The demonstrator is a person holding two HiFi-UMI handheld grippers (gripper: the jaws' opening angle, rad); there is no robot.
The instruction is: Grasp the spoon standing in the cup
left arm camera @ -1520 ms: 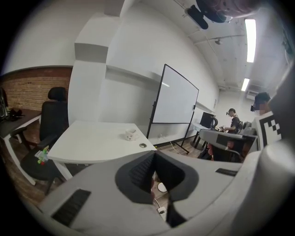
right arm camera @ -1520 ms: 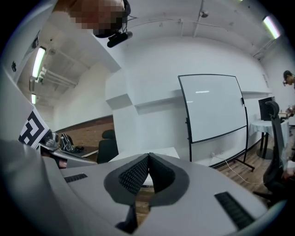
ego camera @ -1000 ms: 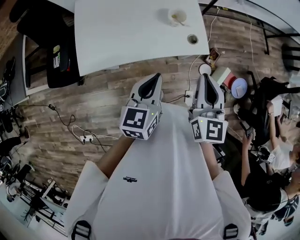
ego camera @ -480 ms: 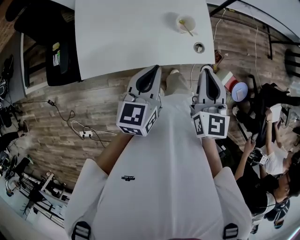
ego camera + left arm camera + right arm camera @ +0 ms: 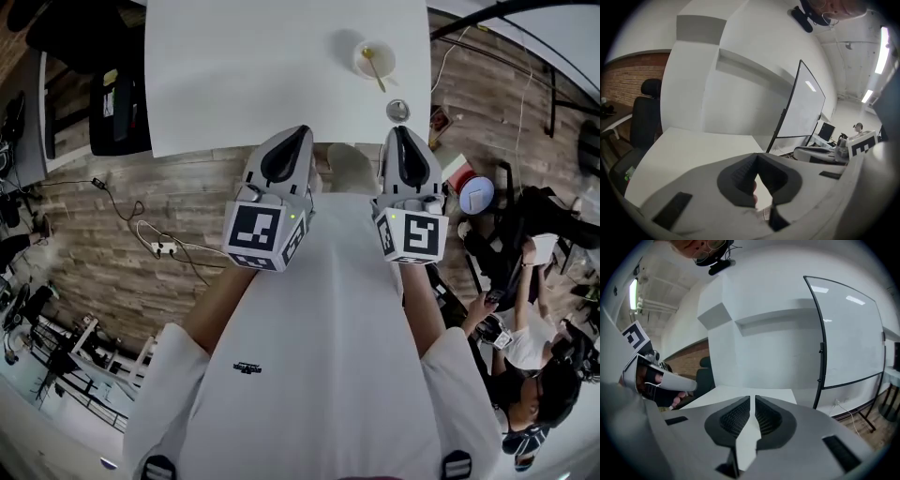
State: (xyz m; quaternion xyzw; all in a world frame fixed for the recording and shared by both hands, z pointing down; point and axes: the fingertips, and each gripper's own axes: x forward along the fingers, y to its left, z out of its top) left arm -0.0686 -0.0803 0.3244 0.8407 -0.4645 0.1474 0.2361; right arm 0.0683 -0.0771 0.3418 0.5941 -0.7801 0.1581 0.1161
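Observation:
A white cup (image 5: 375, 58) stands near the far right of the white table (image 5: 244, 75), with a gold-coloured spoon (image 5: 374, 68) leaning in it, handle toward me. My left gripper (image 5: 301, 131) is held at the table's near edge, well left of the cup, jaws shut and empty. My right gripper (image 5: 395, 130) hovers at the same edge, just short of the cup, also shut with nothing held. In the left gripper view the left gripper (image 5: 757, 156) points over the tabletop (image 5: 684, 145). The right gripper (image 5: 752, 398) likewise faces the table. Neither gripper view shows the cup.
A small round metal object (image 5: 397, 111) lies on the table between the cup and my right gripper. A black chair (image 5: 117, 103) stands at the table's left. Cables (image 5: 159, 248) trail over the wood floor. A whiteboard (image 5: 801, 108) stands beyond the table; people sit at the right (image 5: 525, 347).
The table and cup have come nearer in the head view. Both grippers moved forward from over the floor to the table's near edge, still shut.

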